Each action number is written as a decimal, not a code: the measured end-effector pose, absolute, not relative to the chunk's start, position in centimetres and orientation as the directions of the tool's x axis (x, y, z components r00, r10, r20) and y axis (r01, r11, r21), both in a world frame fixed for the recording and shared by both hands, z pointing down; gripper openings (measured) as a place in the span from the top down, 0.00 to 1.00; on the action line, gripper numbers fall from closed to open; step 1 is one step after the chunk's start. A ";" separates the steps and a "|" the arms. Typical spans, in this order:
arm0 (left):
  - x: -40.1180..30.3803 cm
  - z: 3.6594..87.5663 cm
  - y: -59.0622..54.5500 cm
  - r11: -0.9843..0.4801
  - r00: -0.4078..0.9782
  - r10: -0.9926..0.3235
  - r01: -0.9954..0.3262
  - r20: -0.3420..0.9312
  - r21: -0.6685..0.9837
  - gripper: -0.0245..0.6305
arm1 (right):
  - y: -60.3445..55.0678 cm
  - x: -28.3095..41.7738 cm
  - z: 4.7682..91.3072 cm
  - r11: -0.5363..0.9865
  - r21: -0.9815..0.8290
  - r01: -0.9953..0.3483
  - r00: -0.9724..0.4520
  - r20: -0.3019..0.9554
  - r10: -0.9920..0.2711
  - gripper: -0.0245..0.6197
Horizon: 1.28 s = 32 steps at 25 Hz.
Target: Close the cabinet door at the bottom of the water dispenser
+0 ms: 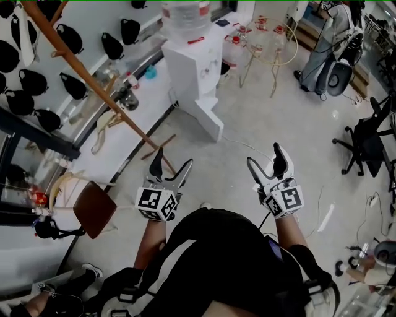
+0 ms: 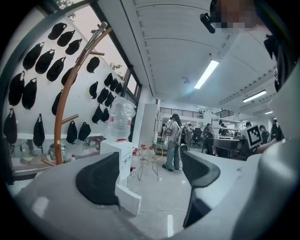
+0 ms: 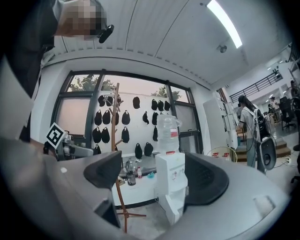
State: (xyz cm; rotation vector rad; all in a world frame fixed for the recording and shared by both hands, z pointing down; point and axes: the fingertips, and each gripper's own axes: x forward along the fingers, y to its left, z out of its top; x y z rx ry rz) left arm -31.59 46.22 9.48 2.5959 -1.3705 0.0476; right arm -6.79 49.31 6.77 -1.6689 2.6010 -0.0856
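The white water dispenser [image 1: 193, 65] stands ahead by the window ledge, with a clear bottle [image 1: 184, 13] on top. Its bottom cabinet door [image 1: 208, 121] hangs open, swung out over the floor toward me. My left gripper [image 1: 171, 168] and right gripper [image 1: 267, 162] are held side by side well short of the door, both open with nothing between the jaws. The left gripper view shows the dispenser [image 2: 123, 157] and the open door [image 2: 129, 199] between the jaws. In the right gripper view the dispenser [image 3: 171, 180] and its door [image 3: 171, 212] stand a few steps off.
A wooden coat rack [image 1: 93, 86] leans across the left side, its feet near the left gripper. A brown seat [image 1: 94, 209] stands at lower left. A wire stand [image 1: 267, 43], a person [image 1: 322, 49] and an office chair [image 1: 365, 145] are to the right. Cables cross the floor.
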 end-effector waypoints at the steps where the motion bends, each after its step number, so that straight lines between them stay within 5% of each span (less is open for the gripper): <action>1: -31.8 9.7 45.8 -0.553 0.574 -0.809 -0.816 0.128 0.168 0.33 | 49.0 -7.2 7.0 0.413 -0.078 -0.907 -0.414 -0.006 -0.910 0.34; 32: -26.4 12.4 25.0 -0.512 0.540 -0.823 -0.839 0.174 0.185 0.33 | 24.3 -3.4 8.9 0.523 -0.089 -0.848 -0.526 0.015 -0.850 0.34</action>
